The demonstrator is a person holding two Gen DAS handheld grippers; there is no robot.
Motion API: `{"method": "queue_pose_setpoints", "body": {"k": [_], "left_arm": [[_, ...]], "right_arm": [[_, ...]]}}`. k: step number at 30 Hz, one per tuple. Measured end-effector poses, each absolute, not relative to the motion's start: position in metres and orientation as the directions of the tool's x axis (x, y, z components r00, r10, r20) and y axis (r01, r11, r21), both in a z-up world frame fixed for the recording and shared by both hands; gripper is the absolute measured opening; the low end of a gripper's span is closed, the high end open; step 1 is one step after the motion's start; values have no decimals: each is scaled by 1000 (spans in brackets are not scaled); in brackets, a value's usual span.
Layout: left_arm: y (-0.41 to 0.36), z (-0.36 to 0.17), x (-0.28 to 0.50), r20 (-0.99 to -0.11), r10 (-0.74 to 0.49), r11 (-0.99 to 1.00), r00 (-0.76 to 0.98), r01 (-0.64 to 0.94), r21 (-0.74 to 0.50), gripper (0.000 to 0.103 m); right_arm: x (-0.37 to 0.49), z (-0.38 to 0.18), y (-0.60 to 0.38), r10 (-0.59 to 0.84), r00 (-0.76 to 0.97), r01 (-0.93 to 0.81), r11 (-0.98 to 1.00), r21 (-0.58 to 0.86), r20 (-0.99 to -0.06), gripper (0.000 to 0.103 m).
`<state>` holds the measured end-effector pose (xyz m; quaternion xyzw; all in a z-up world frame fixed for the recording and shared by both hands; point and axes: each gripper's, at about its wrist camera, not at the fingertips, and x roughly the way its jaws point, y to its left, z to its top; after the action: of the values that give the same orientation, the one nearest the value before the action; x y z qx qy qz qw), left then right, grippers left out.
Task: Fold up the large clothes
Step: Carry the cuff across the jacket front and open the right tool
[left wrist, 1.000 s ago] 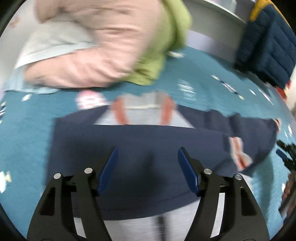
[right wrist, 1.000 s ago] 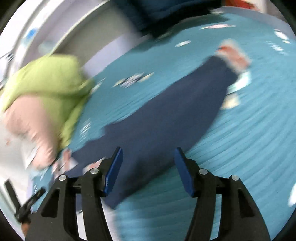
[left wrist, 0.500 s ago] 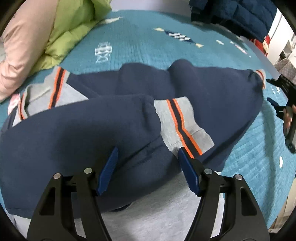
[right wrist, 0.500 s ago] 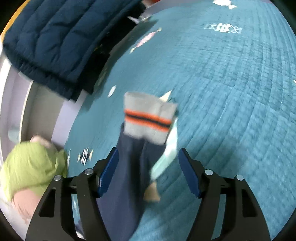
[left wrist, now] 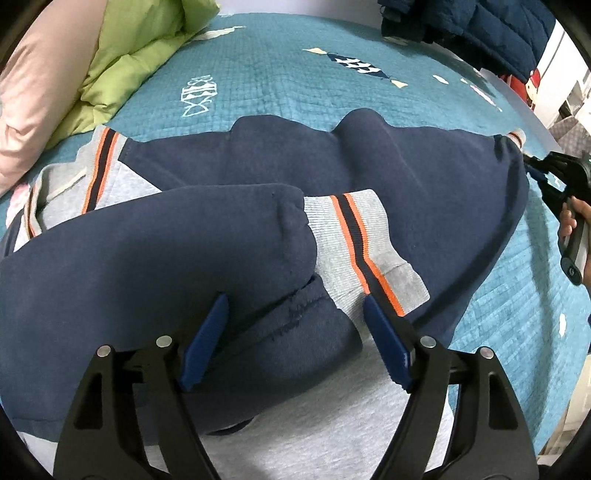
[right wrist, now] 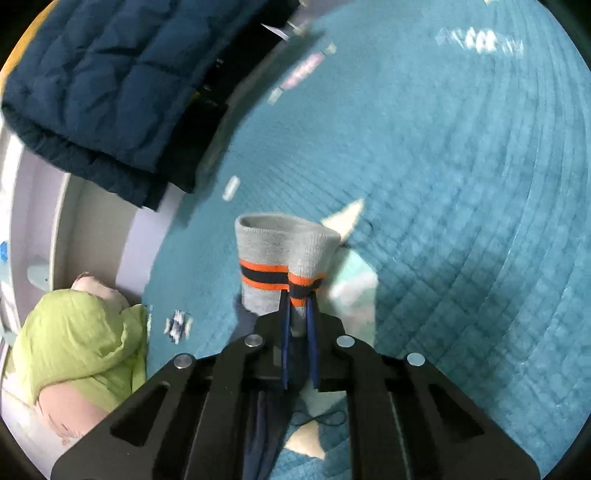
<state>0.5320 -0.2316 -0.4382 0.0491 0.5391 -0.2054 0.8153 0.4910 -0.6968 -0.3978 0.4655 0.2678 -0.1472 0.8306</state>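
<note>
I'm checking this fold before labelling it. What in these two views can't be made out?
- Sweater hem and left side: cut off by the left wrist view's edge and hidden behind the left gripper.
- Cloth between the jaws of the right gripper: only the cuff shows; how much is pinched is hidden by the pads.
- Bedspread prints, right wrist view: motion-blurred.
- Dark jacket: cut off at the edge.

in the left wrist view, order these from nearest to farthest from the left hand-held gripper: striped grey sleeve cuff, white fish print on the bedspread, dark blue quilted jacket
From the left hand-held gripper:
1. Striped grey sleeve cuff, just beyond the right fingertip.
2. White fish print on the bedspread, centre left, past the sweatshirt.
3. Dark blue quilted jacket, top right, at the bed's far edge.
</note>
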Motion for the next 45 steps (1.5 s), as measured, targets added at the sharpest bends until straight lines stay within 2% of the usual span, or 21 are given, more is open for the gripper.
{"method": "queue_pose_setpoints", "body": {"k": [4,8,14,16,22,31,38,41,44,45], "left_arm": [[-222,-433,536,-882,-340,911,327,347,-223,78],[-194,-405,532,-843,-387,909,373,308,-281,78],[-109,-377,527,-850,-287,956,441,193,-222,78],[-71,-375,522,-864,-210,977,457,123,-173,78],[14,-375,503,-875,-133,990,466,17,-141,78],[101,-373,481,-876,-99,986,471,-70,-149,78],[137,-382,473,-879,-92,979,468,-116,-165,78],[143,-387,472,-885,-91,978,457,-127,-166,78],[148,-388,471,-885,-96,973,455,-144,-180,78],[149,-387,470,-885,-97,971,456,-152,-185,78]], "right_arm": [[480,-354,-674,-31,839,443,618,649,-543,8],[470,-283,-604,-3,886,290,783,550,-463,8],[470,-229,-466,213,890,21,864,503,-402,8],[474,-224,-411,302,863,-64,861,505,-405,8],[492,-241,-274,449,777,-179,830,528,-443,8],[510,-304,-90,528,633,-253,833,493,-566,8],[508,-359,-53,507,556,-210,852,479,-658,9],[510,-388,-53,547,456,-181,830,528,-702,17],[505,-397,-50,580,420,-174,807,565,-698,44],[500,-393,-48,580,431,-194,808,556,-691,57]]}}
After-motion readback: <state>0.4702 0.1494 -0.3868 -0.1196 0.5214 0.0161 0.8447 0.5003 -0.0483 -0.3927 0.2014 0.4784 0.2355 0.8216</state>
